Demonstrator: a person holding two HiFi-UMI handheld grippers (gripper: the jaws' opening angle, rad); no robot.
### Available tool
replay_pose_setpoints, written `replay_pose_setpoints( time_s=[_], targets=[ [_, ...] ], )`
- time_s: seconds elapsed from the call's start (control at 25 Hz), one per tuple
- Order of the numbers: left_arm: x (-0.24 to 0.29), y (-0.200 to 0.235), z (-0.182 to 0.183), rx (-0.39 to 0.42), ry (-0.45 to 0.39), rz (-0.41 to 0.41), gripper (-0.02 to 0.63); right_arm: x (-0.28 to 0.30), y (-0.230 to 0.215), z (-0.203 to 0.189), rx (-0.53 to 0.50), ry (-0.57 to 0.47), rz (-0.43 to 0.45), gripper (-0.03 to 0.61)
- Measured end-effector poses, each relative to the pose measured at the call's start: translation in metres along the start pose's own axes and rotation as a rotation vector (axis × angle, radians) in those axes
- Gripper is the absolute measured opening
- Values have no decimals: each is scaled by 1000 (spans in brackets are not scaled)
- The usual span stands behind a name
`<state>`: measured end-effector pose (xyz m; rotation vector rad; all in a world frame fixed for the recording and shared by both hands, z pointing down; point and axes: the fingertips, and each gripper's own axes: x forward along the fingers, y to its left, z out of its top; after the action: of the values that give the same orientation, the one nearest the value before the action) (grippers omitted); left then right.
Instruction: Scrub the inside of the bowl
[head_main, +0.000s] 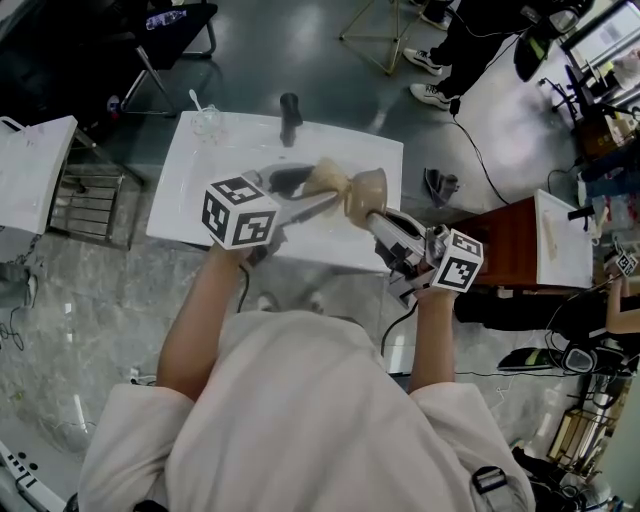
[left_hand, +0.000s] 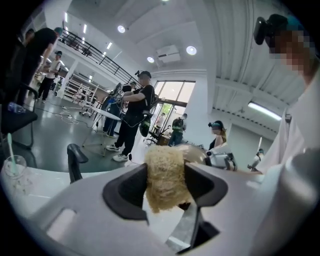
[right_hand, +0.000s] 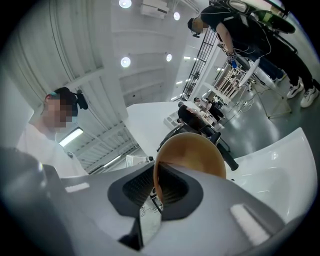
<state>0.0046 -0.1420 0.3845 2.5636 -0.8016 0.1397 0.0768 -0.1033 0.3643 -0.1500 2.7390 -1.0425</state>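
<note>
The left gripper (left_hand: 165, 189) is clamping its jaws, standing fairly wide apart, on a tan fibrous scrub pad (left_hand: 164, 175), and the pad's far end is touching the tan round bowl (head_main: 366, 190). The right gripper (right_hand: 156, 189) is pinching the bowl's rim between nearly closed jaws, holding the bowl tilted on edge above the white glossy worktop (head_main: 200, 195). A black faucet (head_main: 290, 118) is standing at the worktop's far edge, with a clear glass (head_main: 206, 121) near one corner. People are standing on the grey polished floor (head_main: 300, 50) beyond.

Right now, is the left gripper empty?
No, the left gripper has a tan fibrous scrub pad clamped between its jaws.
</note>
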Motion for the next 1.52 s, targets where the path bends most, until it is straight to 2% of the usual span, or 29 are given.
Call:
replay_pose_setpoints(
  time_s=[0.2, 0.32, 0.4, 0.52, 0.8, 0.88, 1.04, 1.16, 1.32, 1.52],
  targets=[
    [5, -2, -19, 14, 58, 10, 230, -4, 6, 2, -9, -21, 5, 29],
    [8, -10, -32, 52, 125, -23, 230, -3, 2, 5, -20, -22, -22, 29],
    [8, -20, -34, 69, 136, -49, 230, -5, -2, 3, -34, -11, -57, 28],
    [7, -26, -27, 67, 101, -68, 230, -7, -6, 2, -46, 1, -93, 25],
    [0, -22, -8, 71, 28, -55, 230, -7, -7, -1, -30, 0, -95, 20],
    [-5, -19, -4, 83, 21, -18, 230, -10, -10, -1, -36, -13, -127, 18],
    [-10, -8, -3, 203, 66, 124, 230, -14, -24, 0, -97, -17, -271, 18],
    [-11, -5, -1, 259, 73, 186, 230, -4, -23, 7, -158, -16, -324, 18],
    [-14, 0, 9, 302, 40, 264, 230, 11, -21, 15, -316, 72, -440, 18],
    [-35, 9, 32, 322, -49, 355, 231, 17, -9, 26, -520, 134, -563, 18]
  ],
)
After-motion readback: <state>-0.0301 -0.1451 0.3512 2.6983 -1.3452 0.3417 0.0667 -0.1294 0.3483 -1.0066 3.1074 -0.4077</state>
